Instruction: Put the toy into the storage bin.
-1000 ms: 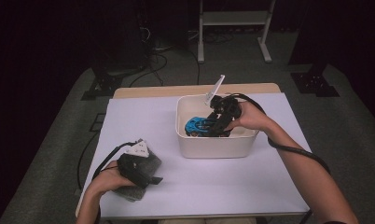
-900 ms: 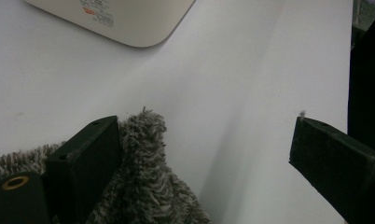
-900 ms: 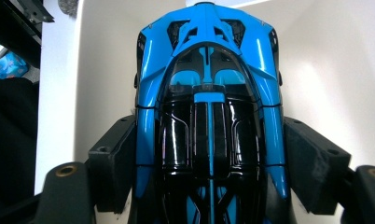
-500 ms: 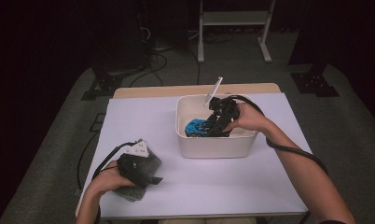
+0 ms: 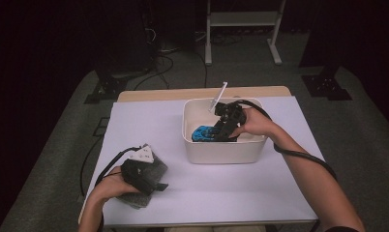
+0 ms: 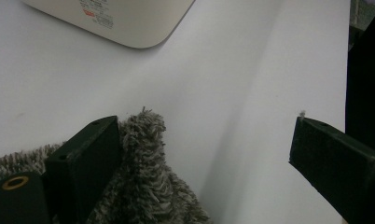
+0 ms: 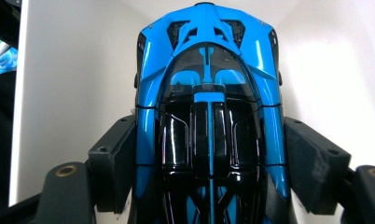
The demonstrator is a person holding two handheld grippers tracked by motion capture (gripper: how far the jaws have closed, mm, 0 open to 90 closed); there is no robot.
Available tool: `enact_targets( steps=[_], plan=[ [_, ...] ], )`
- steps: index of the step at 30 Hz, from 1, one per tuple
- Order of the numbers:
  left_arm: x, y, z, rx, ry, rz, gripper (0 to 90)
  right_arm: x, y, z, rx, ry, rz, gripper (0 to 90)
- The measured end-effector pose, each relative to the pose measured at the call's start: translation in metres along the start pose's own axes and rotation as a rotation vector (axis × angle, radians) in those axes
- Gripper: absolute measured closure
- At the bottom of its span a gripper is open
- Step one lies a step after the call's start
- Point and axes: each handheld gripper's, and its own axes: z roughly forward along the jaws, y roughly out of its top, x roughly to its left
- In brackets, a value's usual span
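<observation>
Right claw [image 7: 209, 172] is clamped on the blue toy car [image 7: 209, 93] inside the white bin [image 5: 221, 152], looks ready to carry it, while the left claw [image 6: 204, 154] sits released with the grey cloth [image 6: 148, 186] against one jaw.

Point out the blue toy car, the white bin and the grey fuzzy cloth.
blue toy car [image 7: 209, 93]: right gripper view, on its dark cabin glass.
white bin [image 5: 221, 152]: high view, on its near outer wall.
grey fuzzy cloth [image 6: 148, 186]: left gripper view, on its shaggy pile beside the jaw.

Darkened recording lab, white-covered table [image 5: 207, 193] lit amid black surroundings, grey carpet, loose cables [image 5: 156, 53] on floor, metal stand frame [image 5: 241, 29] behind
</observation>
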Motion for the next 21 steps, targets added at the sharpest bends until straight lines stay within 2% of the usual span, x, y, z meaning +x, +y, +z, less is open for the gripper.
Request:
enact_targets(
  steps=[14, 21],
  plan=[
    [-0.0001, -0.0001, -0.0007, -0.002, 0.0, 0.002, 8.4, -0.0048, -0.0004, 0.0082, 0.033, 0.019, 0.031, 25.1],
    [-0.0005, 0.0003, -0.0009, -0.005, -0.001, 0.006, 8.4, -0.0058, -0.0012, 0.0105, 0.04, 0.013, 0.037, 25.0]
  ],
)
